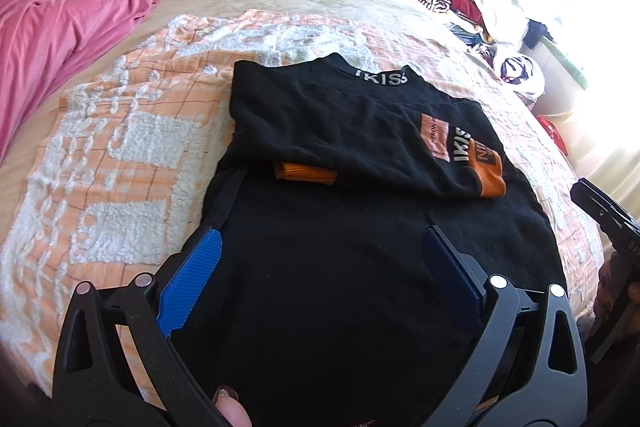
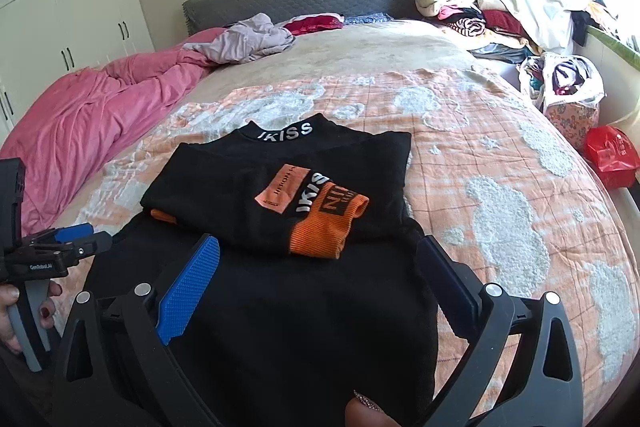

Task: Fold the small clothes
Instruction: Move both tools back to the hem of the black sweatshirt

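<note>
A small black top with a white "IKISS" collar and orange cuffs lies on the bed, both sleeves folded in across its chest. My left gripper is open, its blue fingers over the left side of the black hem area; it also shows from the side in the right wrist view. My right gripper is open above the right half of the lower body of the top, empty. Its black body shows at the right edge of the left wrist view.
The top rests on an orange and white towel over the beige bed. A pink duvet lies at the left, a piled heap of clothes at the far right, a red bag beside the bed.
</note>
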Demonstrator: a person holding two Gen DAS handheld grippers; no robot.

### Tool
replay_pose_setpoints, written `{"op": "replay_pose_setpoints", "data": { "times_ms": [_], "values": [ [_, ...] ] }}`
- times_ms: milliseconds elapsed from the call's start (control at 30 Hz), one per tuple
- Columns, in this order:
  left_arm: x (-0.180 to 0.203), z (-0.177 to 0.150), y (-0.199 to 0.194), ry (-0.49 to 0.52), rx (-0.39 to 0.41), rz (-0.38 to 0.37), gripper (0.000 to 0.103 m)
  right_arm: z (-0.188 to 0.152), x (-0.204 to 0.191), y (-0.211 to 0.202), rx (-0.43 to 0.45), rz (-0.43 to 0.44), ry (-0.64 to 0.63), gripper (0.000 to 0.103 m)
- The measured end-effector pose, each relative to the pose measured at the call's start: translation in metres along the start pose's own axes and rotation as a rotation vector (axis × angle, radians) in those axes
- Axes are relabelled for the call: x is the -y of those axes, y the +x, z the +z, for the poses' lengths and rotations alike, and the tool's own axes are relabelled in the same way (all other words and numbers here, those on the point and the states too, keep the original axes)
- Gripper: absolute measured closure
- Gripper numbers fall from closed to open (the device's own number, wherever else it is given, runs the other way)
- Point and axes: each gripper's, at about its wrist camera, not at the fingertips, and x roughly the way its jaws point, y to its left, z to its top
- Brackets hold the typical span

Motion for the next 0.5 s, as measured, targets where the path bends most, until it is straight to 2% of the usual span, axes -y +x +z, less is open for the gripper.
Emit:
{"op": "replay_pose_setpoints", "data": {
  "times_ms": [300,500],
  "values": [
    [-0.02,-0.016,-0.006,-0.035,-0.016,0.027,0.009,-0.017,0.016,-0.008,-0.006,0.01,0.068,0.005],
    [-0.027,-0.025,-0.01,-0.02,-0.024,0.044,0.009,-0.027,0.025,-0.013,-0.017,0.011,0.097,0.005]
  ]
}}
